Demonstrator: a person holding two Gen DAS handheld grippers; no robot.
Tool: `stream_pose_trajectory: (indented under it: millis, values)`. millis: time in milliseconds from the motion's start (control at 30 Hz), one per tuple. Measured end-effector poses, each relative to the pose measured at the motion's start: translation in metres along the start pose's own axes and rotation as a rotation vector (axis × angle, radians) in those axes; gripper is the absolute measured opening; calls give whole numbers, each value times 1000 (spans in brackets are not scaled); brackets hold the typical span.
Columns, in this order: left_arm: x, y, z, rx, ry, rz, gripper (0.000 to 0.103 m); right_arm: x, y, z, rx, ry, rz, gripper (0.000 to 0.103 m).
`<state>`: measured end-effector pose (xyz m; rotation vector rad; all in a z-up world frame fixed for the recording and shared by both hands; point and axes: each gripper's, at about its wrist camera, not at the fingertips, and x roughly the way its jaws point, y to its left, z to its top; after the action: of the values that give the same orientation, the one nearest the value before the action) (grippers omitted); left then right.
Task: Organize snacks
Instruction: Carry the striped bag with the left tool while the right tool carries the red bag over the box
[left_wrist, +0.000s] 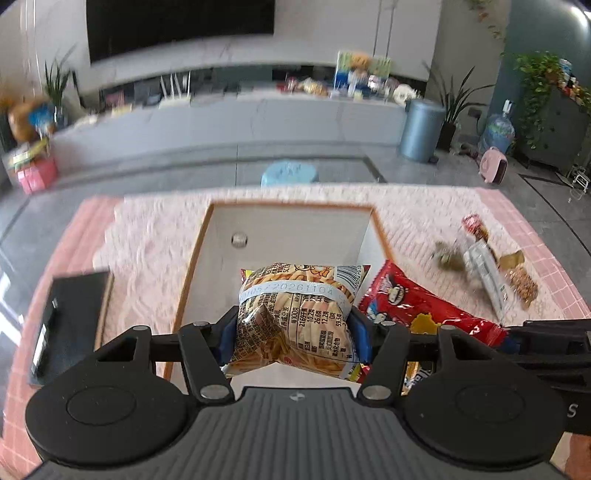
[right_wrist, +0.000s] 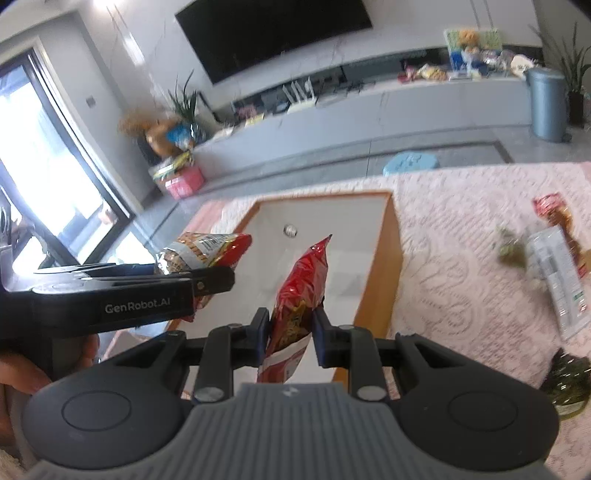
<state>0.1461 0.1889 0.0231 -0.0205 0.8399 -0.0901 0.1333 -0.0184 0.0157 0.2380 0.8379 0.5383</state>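
Observation:
My left gripper (left_wrist: 293, 334) is shut on a clear bag of stick snacks (left_wrist: 295, 314) and holds it above the near end of a white box with a wooden rim (left_wrist: 199, 251). My right gripper (right_wrist: 290, 332) is shut on a red snack bag (right_wrist: 301, 291), held edge-up over the same box (right_wrist: 384, 266). The red bag also shows in the left wrist view (left_wrist: 424, 302), right of the stick snacks. The left gripper's side and its bag (right_wrist: 199, 254) show at the left of the right wrist view.
The box stands on a pink lace cloth (left_wrist: 155, 236) over a pink table. Several loose snack packets (left_wrist: 487, 262) lie on the cloth to the right. A green packet (right_wrist: 567, 380) lies near the right gripper. A black flat object (left_wrist: 66, 321) lies at the left.

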Motion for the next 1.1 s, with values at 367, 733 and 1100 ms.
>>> stream_pose_trajectory:
  millis: [367,733,1100]
  values:
    - [42,35,-30,-16,172,12,68,71,9,-13,-1,186,20,23]
    - [60,39,-40,19,299,60,69,97,26,-22,-170,260,-74,23]
    - [61,36,-42,91,368,76,72,109,39,-22,-369,332,-127,23]
